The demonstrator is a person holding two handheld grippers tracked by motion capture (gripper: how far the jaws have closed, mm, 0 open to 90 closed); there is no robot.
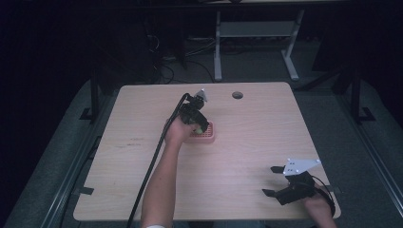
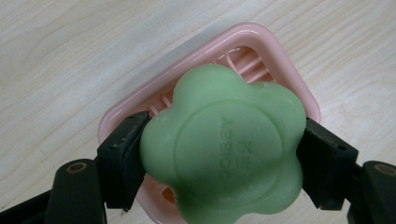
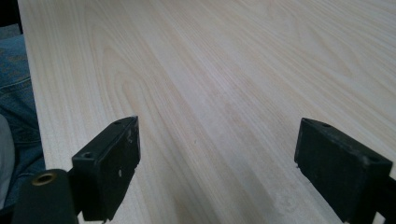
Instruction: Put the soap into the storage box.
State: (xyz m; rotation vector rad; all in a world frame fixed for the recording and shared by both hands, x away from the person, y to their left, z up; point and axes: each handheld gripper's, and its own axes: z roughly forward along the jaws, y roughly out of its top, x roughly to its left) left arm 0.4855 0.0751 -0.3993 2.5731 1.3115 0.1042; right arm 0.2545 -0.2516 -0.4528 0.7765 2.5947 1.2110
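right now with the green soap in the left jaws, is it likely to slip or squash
The green soap keeps its flower shape between the left gripper pads, so probably stiff. Its smooth, rounded lobes give little flat contact, so it may slip. Released over the pink soap dish, it likely lies flat.

Both grippers are chunky black plastic: the left gripper [image 1: 200,124] trails a thick black cable, the right gripper [image 1: 272,181] has a grey three-cornered plate with small dark holes. Blocky jaw pads, brass-looking pivot rings. Person's in blue jeans [image 3: 16,88], arms bare
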